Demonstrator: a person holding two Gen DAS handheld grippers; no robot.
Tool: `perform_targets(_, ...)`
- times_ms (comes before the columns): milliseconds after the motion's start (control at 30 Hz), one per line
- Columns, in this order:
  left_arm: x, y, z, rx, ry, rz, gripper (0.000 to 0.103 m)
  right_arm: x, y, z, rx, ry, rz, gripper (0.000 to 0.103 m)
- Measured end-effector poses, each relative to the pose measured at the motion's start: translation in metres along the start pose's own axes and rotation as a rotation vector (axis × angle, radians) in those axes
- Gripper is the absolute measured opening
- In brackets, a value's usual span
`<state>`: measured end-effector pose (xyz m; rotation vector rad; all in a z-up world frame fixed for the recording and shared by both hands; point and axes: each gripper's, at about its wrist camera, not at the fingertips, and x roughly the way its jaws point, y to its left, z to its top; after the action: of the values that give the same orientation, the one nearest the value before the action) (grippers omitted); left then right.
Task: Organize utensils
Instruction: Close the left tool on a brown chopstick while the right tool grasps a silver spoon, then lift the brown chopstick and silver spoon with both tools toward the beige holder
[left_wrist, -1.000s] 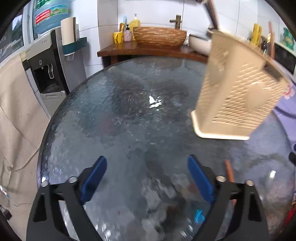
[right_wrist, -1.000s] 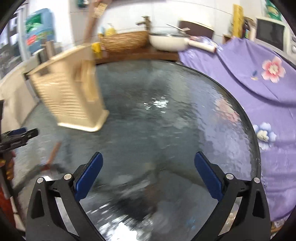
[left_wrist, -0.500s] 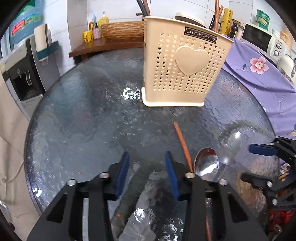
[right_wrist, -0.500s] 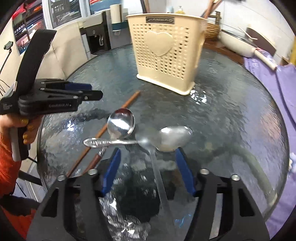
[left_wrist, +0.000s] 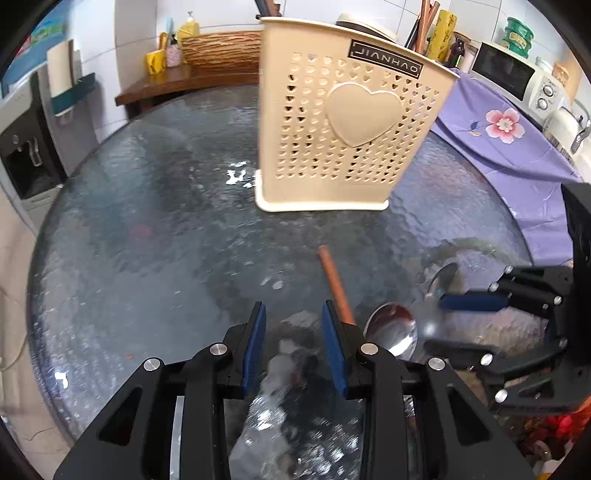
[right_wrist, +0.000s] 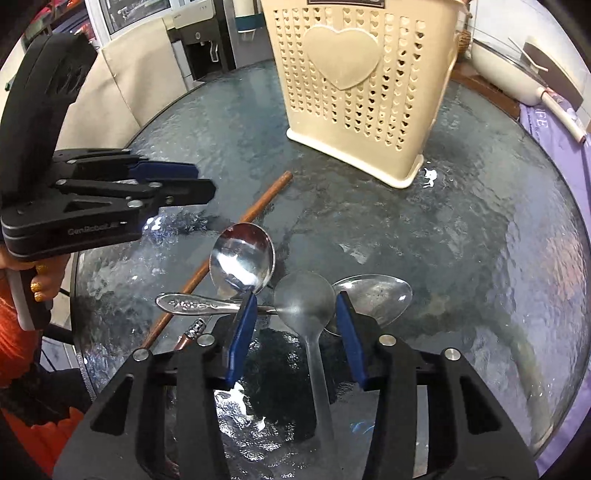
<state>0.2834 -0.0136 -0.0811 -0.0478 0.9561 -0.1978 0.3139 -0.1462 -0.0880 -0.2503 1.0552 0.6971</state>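
1. Two grippers hang over a round glass table (left_wrist: 155, 229), both pointing steeply down at it.
2. The right gripper (right_wrist: 295, 317) has just been closing; its blue pads stand apart on either side of the dull spoon (right_wrist: 304, 299), whose bowl and handle lie between them. I cannot see the pads pressing on it.
3. Just beside that bowl, right of it, lies a second spoon (right_wrist: 376, 295) with a longer bowl, and to the left a shiny round spoon (right_wrist: 242, 264) lies bowl-up.
4. An ornate spoon handle (right_wrist: 195, 305) runs crosswise under the left pad.
5. A brown chopstick (right_wrist: 225, 240) lies on a slant behind the shiny spoon, its far end towards the holder.
6. The left gripper (left_wrist: 293, 317) has also just been closing; its pads stand apart with only bare glass between them, the chopstick passing just right of them.
7. A hand (right_wrist: 44, 275) grips its black handle.
8. Further back, a cream utensil holder (left_wrist: 343, 122) with heart-shaped holes stands upright on the glass.
9. A purple flowered cloth (left_wrist: 517, 147) lies beyond the table's right edge.
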Motion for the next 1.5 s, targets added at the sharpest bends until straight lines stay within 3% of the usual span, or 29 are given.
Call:
perform_targets(100, 0.008, -0.002, 0.012, -0.013, 0.013, -0.015, 0.031, 0.001, -0.001, 0.002, 0.001, 0.004, 0.004, 0.034)
perform_targets(300, 0.031, -0.011, 0.029, 0.01, 0.049, 0.006, 0.031, 0.003, -0.002, 0.003, -0.004, -0.002, -0.006, 0.033)
perform_targets(333, 0.035, -0.013, 0.031, 0.018, 0.06, 0.021, 0.031, 0.001, -0.001, 0.002, -0.007, -0.008, -0.008, 0.03)
perform_targets(367, 0.039, -0.013, 0.031, 0.024, 0.069, 0.041, 0.031, -0.002, -0.001, 0.002, -0.007, -0.019, -0.009, 0.019)
perform_targets(433, 0.039, -0.013, 0.03, 0.029, 0.062, 0.058, 0.031, -0.005, -0.001, 0.005, 0.002, -0.029, 0.002, 0.008)
perform_targets(600, 0.034, -0.012, 0.028, 0.017, 0.057, 0.048, 0.031, -0.004, -0.005, 0.006, -0.002, -0.025, 0.031, 0.009)
perform_targets(633, 0.032, -0.012, 0.028, 0.016, 0.054, 0.048, 0.031, -0.006, -0.006, 0.006, 0.003, -0.026, 0.035, 0.013)
perform_targets(700, 0.031, -0.013, 0.028, 0.021, 0.056, 0.051, 0.031, -0.011, -0.008, 0.005, 0.008, -0.034, 0.039, 0.045)
perform_targets(733, 0.033, -0.014, 0.029, 0.031, 0.062, 0.054, 0.031, -0.016, -0.007, 0.004, 0.007, -0.046, 0.032, 0.066)
perform_targets(933, 0.04, -0.024, 0.028, 0.072, 0.062, 0.093, 0.032, -0.017, 0.004, -0.007, -0.056, 0.006, 0.023, 0.046)
perform_targets(1033, 0.042, -0.037, 0.025, 0.104, 0.059, 0.121, 0.031, -0.011, 0.006, -0.007, -0.083, 0.015, -0.037, 0.046)
perform_targets(1200, 0.036, -0.033, 0.018, 0.084, 0.056, 0.113, 0.031, 0.003, 0.004, 0.001, -0.103, 0.065, -0.014, 0.046)
perform_targets(1333, 0.032, -0.024, 0.014, 0.082, 0.06, 0.123, 0.031, 0.007, 0.011, 0.001, -0.169, 0.084, -0.043, 0.046)
perform_targets(1433, 0.036, -0.026, 0.018, 0.092, 0.064, 0.132, 0.031, 0.009, 0.014, 0.005, -0.183, 0.086, -0.054, 0.031)
perform_targets(1500, 0.036, -0.024, 0.02, 0.078, 0.069, 0.119, 0.031, 0.013, 0.015, 0.008, -0.178, 0.092, -0.053, 0.031)
